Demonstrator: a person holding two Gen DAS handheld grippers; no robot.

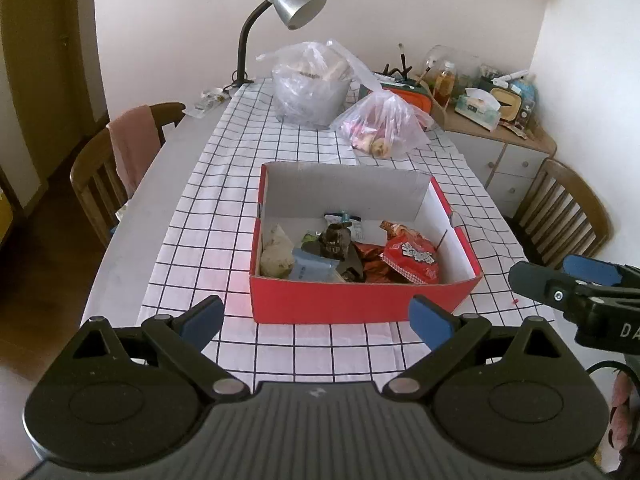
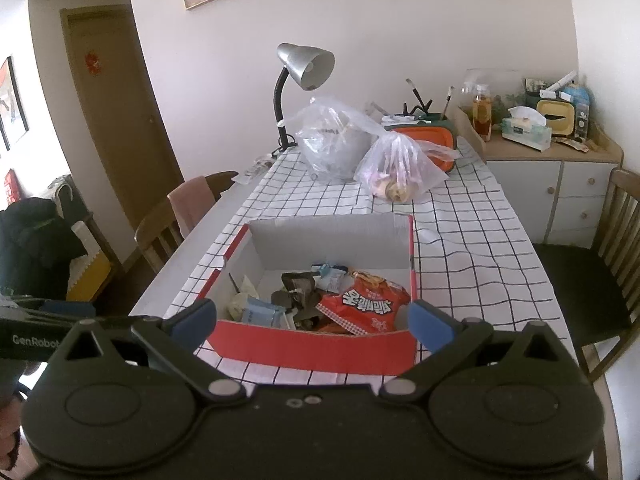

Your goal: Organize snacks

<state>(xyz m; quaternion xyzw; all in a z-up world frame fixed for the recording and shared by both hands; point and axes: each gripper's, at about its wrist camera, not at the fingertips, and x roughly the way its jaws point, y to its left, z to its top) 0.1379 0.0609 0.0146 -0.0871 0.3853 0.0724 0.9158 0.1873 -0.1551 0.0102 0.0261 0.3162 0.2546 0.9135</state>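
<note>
Both claws: left claw (image 1: pixel 316 322) and right claw (image 2: pixel 313 320) are spread wide and hold nothing; each hangs just short of the near wall of the red box (image 1: pixel 352 300), above the bench (image 1: pixel 132 240).
Snacks, where: several packets lie heaped in the near half of the box; red chip bag (image 1: pixel 412 260) toward its right side, pale blue packet (image 1: pixel 310 266) and a rounded pale pouch (image 1: pixel 276 256) toward its left, dark wrappers (image 1: pixel 338 240) between. Far half of the box floor is bare.
Loose snacks: none seen on the checked cloth (image 1: pixel 224 208) around the box.
Other bench items: two clear plastic bags (image 1: pixel 380 124) well beyond the box, contents unclear; desk lamp (image 1: pixel 296 4) at the far end.
Step in hand: judged as a pause between picks, or the close of the gathering, since everything snack-like already sits in the box.
Next move calls for: if sorting inside the box, lower one claw over the heap and take a top packet, the chip bag being the most exposed; the crinkly film may slip, so grip an edge seam.
</note>
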